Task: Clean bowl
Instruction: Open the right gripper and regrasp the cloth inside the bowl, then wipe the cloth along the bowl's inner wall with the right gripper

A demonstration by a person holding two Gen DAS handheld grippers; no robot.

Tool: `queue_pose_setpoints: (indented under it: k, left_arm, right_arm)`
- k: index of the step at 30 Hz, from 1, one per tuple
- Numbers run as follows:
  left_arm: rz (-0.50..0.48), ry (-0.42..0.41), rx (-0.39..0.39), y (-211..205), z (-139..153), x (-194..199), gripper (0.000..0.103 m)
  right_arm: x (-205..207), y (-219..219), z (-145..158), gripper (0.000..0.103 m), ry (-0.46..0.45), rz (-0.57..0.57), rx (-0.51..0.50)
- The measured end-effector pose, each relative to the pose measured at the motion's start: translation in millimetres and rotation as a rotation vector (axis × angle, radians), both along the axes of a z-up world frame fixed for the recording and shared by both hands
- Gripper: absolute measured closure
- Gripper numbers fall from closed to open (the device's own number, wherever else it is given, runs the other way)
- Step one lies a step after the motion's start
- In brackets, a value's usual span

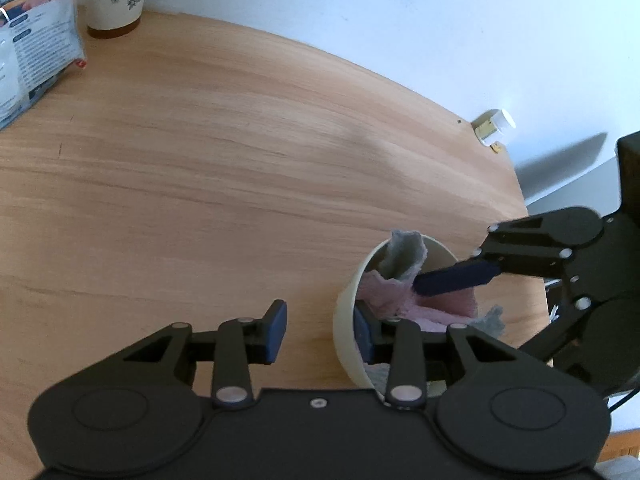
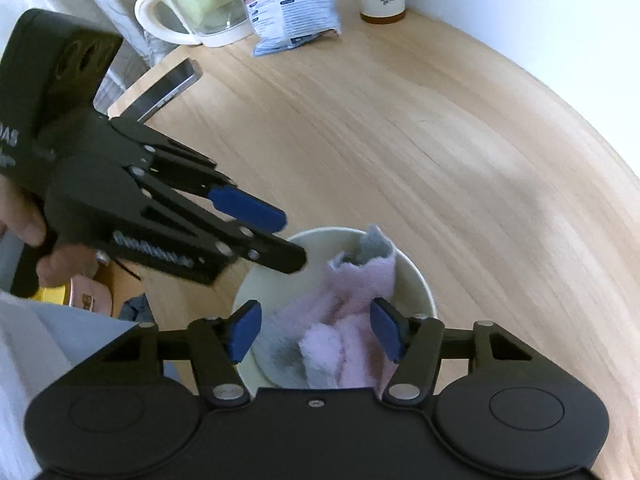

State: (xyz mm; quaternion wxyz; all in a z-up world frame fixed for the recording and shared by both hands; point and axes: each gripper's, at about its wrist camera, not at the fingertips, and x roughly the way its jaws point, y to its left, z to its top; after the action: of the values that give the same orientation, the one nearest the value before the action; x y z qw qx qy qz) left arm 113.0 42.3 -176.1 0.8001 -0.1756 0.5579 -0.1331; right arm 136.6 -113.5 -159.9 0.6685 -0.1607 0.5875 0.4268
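Two risks stand out to me: the bowl [image 2: 416, 280], near the desk's [image 1: 200, 160] right edge, could tip or slide off if my left gripper [image 1: 320, 330] loses the rim, and the pink-and-grey cloth [image 2: 352, 320] could drag out. My left fingers straddle the bowl's near wall, one inside, one outside; I cannot tell whether they pinch. My right gripper [image 2: 316, 330] hangs above the cloth, fingers wide, holding nothing. The bowl holds only the bunched cloth.

Both wrist cameras look steeply down, close over the bowl [image 1: 346, 320] near the tabletop's [image 1: 240, 160] edge, from opposite sides.
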Motion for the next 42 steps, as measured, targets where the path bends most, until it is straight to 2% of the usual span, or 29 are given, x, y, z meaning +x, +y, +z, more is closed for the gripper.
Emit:
queue_pose_setpoints:
  k: [1,3,8,10,12,17,19,22,25,28,31,32,35,39,42]
  left_arm:
    - [-0.004,-0.002,0.002,0,1,-1,0.076]
    - [-0.014,-0.001,-0.003,-1,2,-2,0.087]
    - [-0.038,0.014,0.004,-7,2,-3,0.091]
    - [-0.039,0.02,0.003,-6,2,-5,0.091]
    - [-0.032,0.024,0.011,-8,1,-5,0.091]
    - [-0.006,0.044,0.007,-5,1,-7,0.093]
    - [0.012,0.054,-0.003,-5,0,-9,0.093]
    - [0.019,0.052,-0.006,-3,3,-13,0.092]
    - [0.057,0.051,-0.016,5,7,-17,0.091]
    - [0.109,0.059,-0.061,16,11,-23,0.091]
    - [0.166,0.082,-0.139,23,10,-29,0.091]
    - [0.162,0.083,-0.137,22,10,-29,0.091]
    - [0.163,0.103,-0.109,21,5,-26,0.093]
    - [0.166,0.109,-0.133,22,1,-24,0.092]
    - [0.156,0.102,-0.113,19,2,-20,0.092]
  right_arm:
    - [-1,1,-3,0.048,-0.002,0.008,-0.013]
    - [-2,11,-11,0.054,-0.025,0.046,-0.051]
    - [-10,24,-23,0.056,-0.07,0.136,-0.087]
    - [-13,29,-26,0.062,-0.095,0.178,-0.107]
    - [-14,33,-29,0.062,-0.104,0.192,-0.115]
    - [-17,32,-28,0.08,-0.139,0.183,-0.143]
    - [-14,33,-25,0.087,-0.121,0.158,-0.133]
    - [-8,30,-19,0.089,-0.076,0.113,-0.105]
    - [-5,11,3,0.089,-0.026,0.048,-0.039]
    - [3,0,19,0.089,0.047,-0.037,0.051]
    - [12,-10,21,0.089,0.15,-0.138,0.137]
    - [13,-11,20,0.089,0.17,-0.154,0.152]
    - [9,-6,13,0.089,0.192,-0.154,0.168]
    - [3,2,-3,0.089,0.165,-0.099,0.126]
    - [-1,4,-9,0.089,0.142,-0.082,0.084]
